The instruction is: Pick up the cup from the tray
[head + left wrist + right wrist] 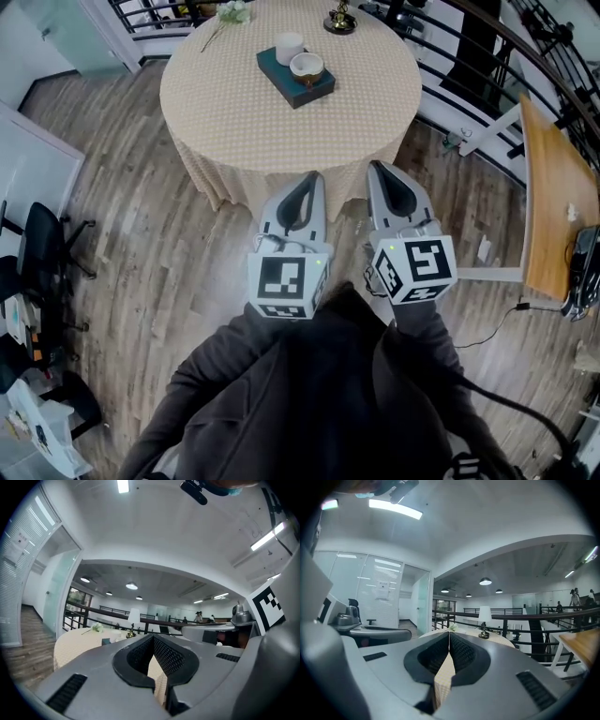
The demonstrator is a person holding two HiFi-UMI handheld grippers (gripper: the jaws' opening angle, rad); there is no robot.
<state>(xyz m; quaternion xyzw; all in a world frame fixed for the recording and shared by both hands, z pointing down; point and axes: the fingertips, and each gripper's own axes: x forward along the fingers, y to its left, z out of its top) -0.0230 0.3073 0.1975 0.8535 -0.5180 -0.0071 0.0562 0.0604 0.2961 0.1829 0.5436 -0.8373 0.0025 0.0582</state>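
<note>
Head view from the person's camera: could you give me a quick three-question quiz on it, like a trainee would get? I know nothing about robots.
1. True or false: the tray on the round table carries two cups.
2. Pick one. The left claw and the right claw are: A) both shut and empty, B) both gripping cups, C) one open, one shut.
3. Fill in: seen from the person, the flower lies near the table's ___ edge.

Key: 1 true; 2 A; 3 far.
</note>
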